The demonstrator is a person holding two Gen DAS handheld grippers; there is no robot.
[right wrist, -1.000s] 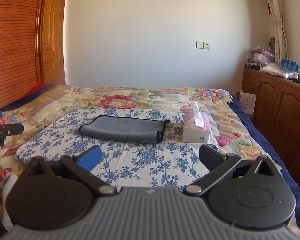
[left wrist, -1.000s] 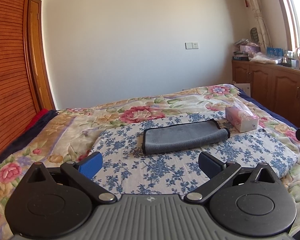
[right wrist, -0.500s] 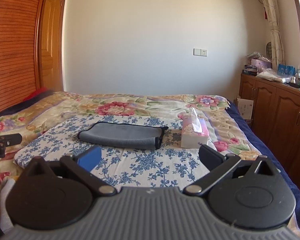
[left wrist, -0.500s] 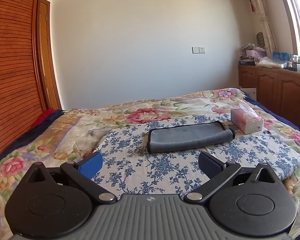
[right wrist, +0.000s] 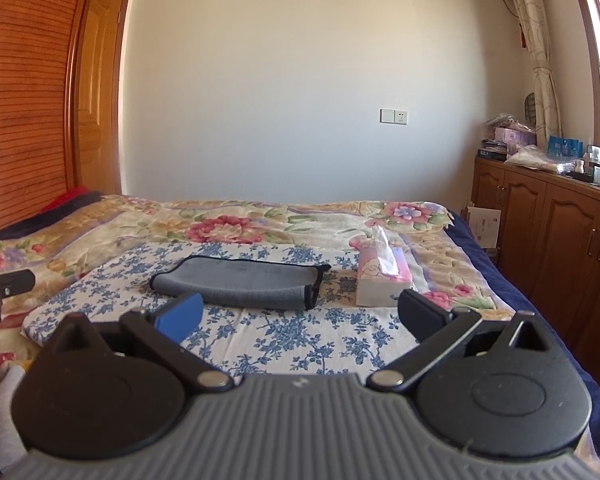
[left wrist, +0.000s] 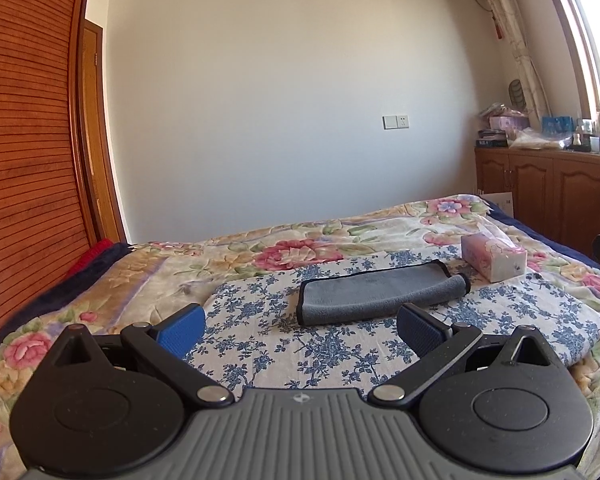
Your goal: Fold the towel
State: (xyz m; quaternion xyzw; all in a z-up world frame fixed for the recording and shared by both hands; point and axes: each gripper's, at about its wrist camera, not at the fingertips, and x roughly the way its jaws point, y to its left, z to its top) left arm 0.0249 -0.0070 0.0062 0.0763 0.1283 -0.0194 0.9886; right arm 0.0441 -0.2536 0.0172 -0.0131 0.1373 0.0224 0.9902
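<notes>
The grey towel [left wrist: 374,294] lies already folded into a narrow band on the blue-flowered cloth [left wrist: 332,350] spread over the bed [left wrist: 100,288], with a tissue box [left wrist: 493,257] just beside its right end. Its long axis runs left to right across both views, roughly square to the line of the fingers.

The left gripper [left wrist: 300,330] hovers short of the towel, jaws spread wide, nothing between them. The right gripper [right wrist: 300,316] stands likewise: jaws spread, empty, clear of the fabric.

The towel lies ahead of both grippers, between them, slightly right of centre for the left and slightly left of centre for the right. Neither is plainly the nearer.

Judgement: the fold appears largely done; any further fold would call for taking one short end and carrying it along the long axis toward the other.
</notes>
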